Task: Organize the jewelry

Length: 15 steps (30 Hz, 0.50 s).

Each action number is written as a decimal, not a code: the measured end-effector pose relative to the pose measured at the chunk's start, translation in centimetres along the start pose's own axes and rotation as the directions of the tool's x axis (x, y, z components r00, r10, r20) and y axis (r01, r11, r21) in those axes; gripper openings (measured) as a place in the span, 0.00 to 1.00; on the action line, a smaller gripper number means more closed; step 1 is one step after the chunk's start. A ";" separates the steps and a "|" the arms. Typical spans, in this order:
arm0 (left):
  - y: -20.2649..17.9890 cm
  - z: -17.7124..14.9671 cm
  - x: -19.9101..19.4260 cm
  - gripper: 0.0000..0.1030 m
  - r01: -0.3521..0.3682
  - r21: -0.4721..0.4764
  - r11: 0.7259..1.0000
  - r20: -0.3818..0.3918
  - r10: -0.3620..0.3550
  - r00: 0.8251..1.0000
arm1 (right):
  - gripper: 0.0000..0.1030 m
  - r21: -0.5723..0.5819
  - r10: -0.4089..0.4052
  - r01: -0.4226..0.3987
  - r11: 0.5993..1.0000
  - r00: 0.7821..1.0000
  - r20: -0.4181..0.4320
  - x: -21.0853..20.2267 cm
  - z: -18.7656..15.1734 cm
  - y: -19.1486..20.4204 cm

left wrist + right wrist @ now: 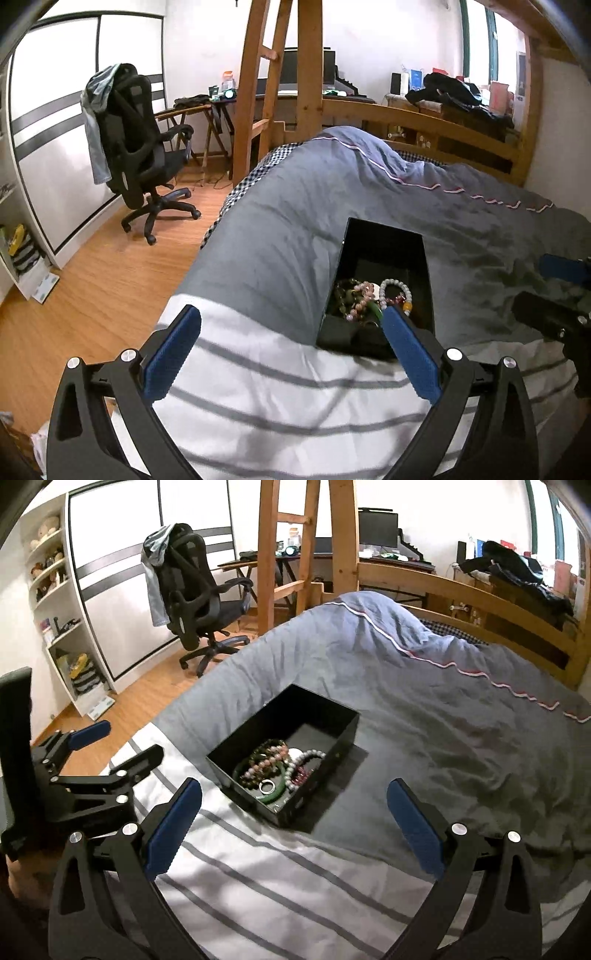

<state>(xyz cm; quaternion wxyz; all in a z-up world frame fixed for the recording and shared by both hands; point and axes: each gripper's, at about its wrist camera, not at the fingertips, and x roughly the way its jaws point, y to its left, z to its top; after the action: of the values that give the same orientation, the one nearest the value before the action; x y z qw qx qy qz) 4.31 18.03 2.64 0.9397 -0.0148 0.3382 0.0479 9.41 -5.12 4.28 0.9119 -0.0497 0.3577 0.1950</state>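
Observation:
An open black box (pixel 334 722) sits on the bed's grey duvet; it also shows in the left wrist view (pixel 384 240). Inside lie several bead bracelets (pixel 269 760), a white bead bracelet (pixel 395 286), a green bangle (pixel 275 794) and a small ring (pixel 266 785). My left gripper (pixel 291 336) is open and empty, just left of and in front of the box; it also shows in the right wrist view (pixel 118 742). My right gripper (pixel 293 808) is open and empty, above the bed in front of the box, and appears at the right edge of the left wrist view (pixel 554 295).
The grey duvet (pixel 443 709) overlaps a white striped sheet (pixel 277 878). A black office chair (pixel 195 590) stands on the wooden floor to the left. Wooden bed posts (pixel 306 554), a desk with a monitor (pixel 376 528) and shelves (pixel 59 602) lie beyond.

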 end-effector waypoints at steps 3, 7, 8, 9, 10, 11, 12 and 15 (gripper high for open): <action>0.3 -0.5 -0.9 0.94 0.033 -0.041 0.999 -0.004 -0.033 0.999 | 0.96 0.002 -0.014 0.014 1.000 1.000 -0.011 -0.6 -0.4 0.0; -0.1 -1.1 -1.9 0.94 0.048 -0.042 0.998 0.013 -0.048 0.999 | 0.96 0.034 -0.009 0.009 0.999 1.000 -0.010 -1.4 -0.9 -0.4; -0.5 -1.2 -1.9 0.94 0.042 -0.032 0.999 0.014 -0.041 0.999 | 0.96 0.040 -0.009 0.009 0.999 1.000 -0.011 -1.7 -1.0 -0.6; -0.8 -1.2 -2.0 0.94 0.032 -0.020 0.999 0.017 -0.032 0.999 | 0.96 0.040 -0.008 0.009 0.999 1.000 -0.010 -1.9 -1.1 -0.6; -1.1 -1.3 -2.0 0.94 0.024 -0.007 1.000 0.020 -0.024 1.000 | 0.96 0.037 -0.009 0.010 0.999 1.000 -0.011 -2.0 -1.2 -0.7; -1.6 -1.4 -2.0 0.94 0.014 0.013 1.000 0.022 -0.014 1.000 | 0.96 0.033 -0.012 0.012 0.999 1.000 -0.012 -2.0 -1.2 -0.7; -2.0 -1.4 -1.9 0.94 0.001 0.031 1.000 0.021 -0.001 1.000 | 0.96 0.030 -0.014 0.014 0.999 1.000 -0.013 -2.1 -1.2 -0.7; -3.1 -1.5 -1.8 0.94 -0.053 0.087 0.995 0.024 0.051 0.998 | 0.96 0.024 -0.013 0.014 1.000 1.000 -0.019 -2.2 -1.3 -0.9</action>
<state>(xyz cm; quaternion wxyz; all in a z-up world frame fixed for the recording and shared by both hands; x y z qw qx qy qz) 2.31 14.71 2.60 0.9415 0.0357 0.3301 0.0575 7.50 -6.96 4.77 0.9104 -0.0427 0.3681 0.1841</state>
